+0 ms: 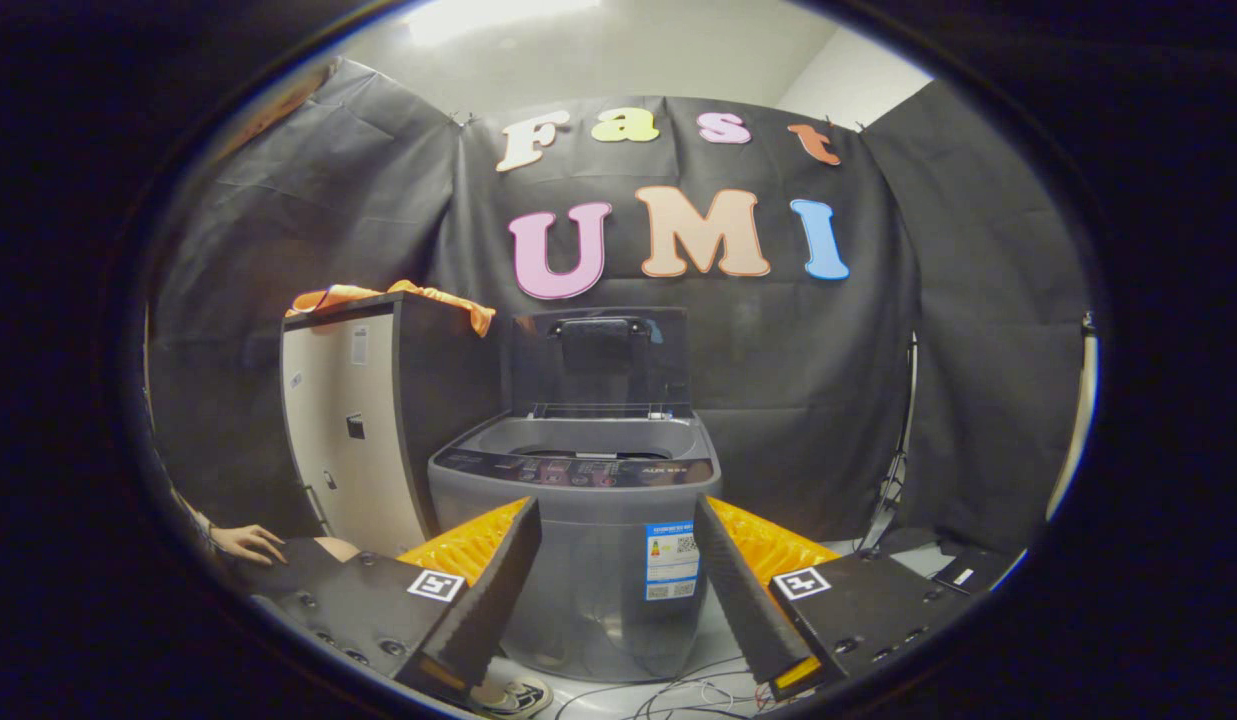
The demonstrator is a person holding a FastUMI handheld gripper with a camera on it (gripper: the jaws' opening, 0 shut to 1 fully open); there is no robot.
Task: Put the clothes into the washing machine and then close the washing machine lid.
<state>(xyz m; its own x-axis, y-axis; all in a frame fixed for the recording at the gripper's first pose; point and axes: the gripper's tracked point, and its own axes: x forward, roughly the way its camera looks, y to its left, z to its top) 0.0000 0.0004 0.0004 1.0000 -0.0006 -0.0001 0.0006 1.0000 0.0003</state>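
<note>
The gripper (618,560) holds its two fingers spread wide apart with nothing between them, pointing at the front of the grey top-loading washing machine (578,560) that stands just ahead. The machine's dark lid (603,355) is raised upright at the back, so the tub mouth is open and ready. The task's clothing, one orange cloth garment (398,297), lies draped over the top of a tall cabinet with a pale front and dark side (353,430), which stands just beside the machine on its left; one end of the garment hangs over the cabinet's corner nearest the lid. The step in hand looks to be the reach for that garment, with nothing yet carried. To do it well, I would lift the gripper up and leftward to the cabinet top, keep the fingers wide until they straddle a bunched fold, perhaps the hanging end, and close fully so the fabric does not slip during the carry over the tub. By count: one gripper, two fingers, one garment, one washing machine, one lid, one cabinet. A person's hand (250,543) rests low beside the left finger, and loose cables (678,695) lie on the floor below the machine.
</note>
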